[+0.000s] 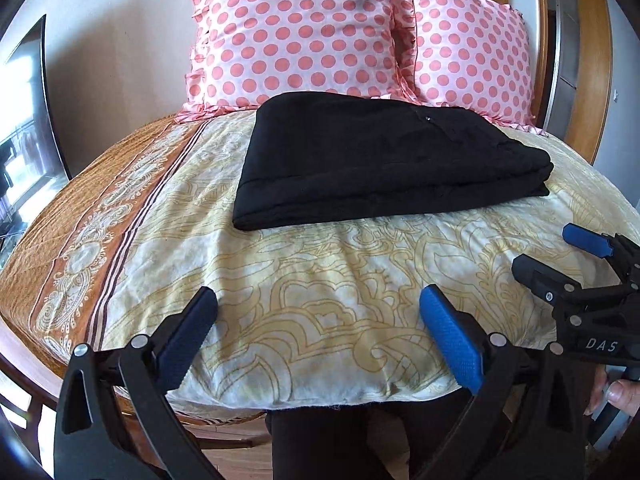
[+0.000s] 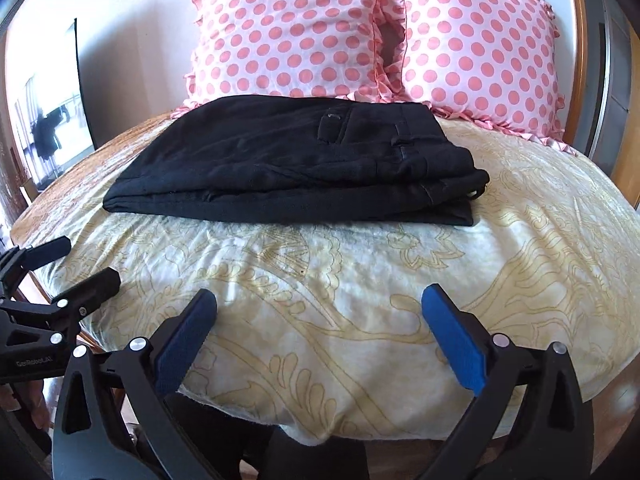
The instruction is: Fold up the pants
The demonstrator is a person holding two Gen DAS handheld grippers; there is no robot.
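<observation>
Black pants point(image 1: 384, 160) lie folded into a compact rectangle on the bed, in front of the pillows; they also show in the right wrist view point(image 2: 296, 164), waistband and belt loops to the right. My left gripper point(image 1: 320, 304) is open and empty above the near edge of the bed, well short of the pants. My right gripper point(image 2: 320, 304) is open and empty too, beside the left one. The right gripper shows at the right of the left wrist view point(image 1: 552, 248); the left gripper shows at the left of the right wrist view point(image 2: 84, 260).
A cream and gold patterned bedspread point(image 1: 320, 264) with an orange border point(image 1: 80, 240) covers the bed. Two pink polka-dot pillows point(image 1: 296, 32) point(image 1: 472, 56) lean against the wall behind the pants. A dark screen point(image 1: 28, 120) stands at left. A wooden frame point(image 1: 600, 92) is at right.
</observation>
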